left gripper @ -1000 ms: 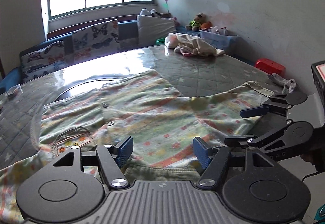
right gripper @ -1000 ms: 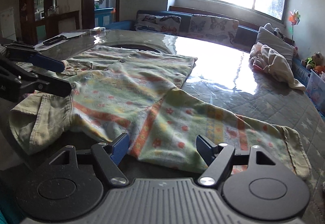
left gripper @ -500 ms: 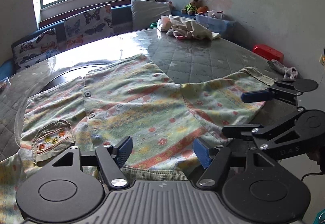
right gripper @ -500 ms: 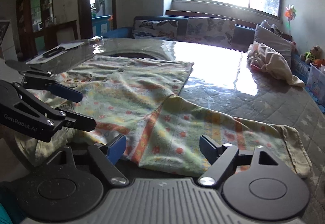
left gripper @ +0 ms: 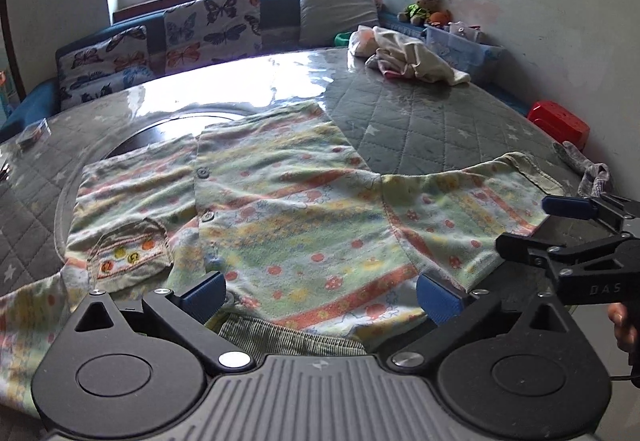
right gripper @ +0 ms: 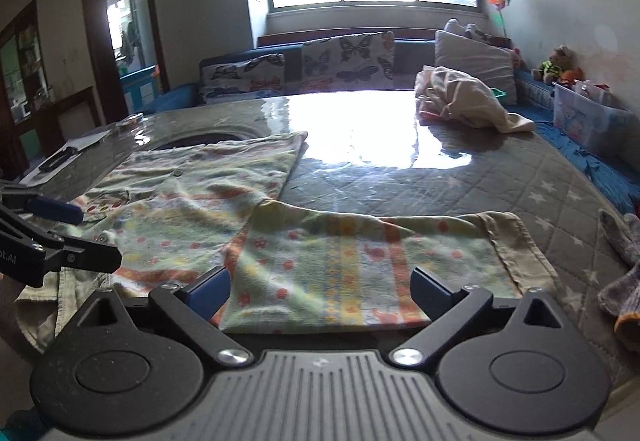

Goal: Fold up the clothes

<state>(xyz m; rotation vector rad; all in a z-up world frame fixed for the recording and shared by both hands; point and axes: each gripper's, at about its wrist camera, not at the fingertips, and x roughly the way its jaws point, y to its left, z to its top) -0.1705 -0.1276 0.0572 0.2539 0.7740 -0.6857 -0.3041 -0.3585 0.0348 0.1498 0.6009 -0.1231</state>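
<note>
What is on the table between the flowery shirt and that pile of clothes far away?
Nothing: the right wrist view shows only bare shiny table between the flowery shirt and the pile of clothes.

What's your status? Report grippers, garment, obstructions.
Left gripper open, right gripper open, both empty. Floral shirt flat on table, unfolded. Clothes pile far side, clear.

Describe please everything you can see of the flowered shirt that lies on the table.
The flowered shirt looks like soft, fuzzy cotton, pale green and yellow with orange stripes and small red flowers. It lies spread flat but wrinkled on the quilted table, buttons closed down its front, a patch pocket on one side. One sleeve stretches out sideways and ends in a plain ribbed cuff. Nothing grips it; both pairs of fingers stand open near its edge.
</note>
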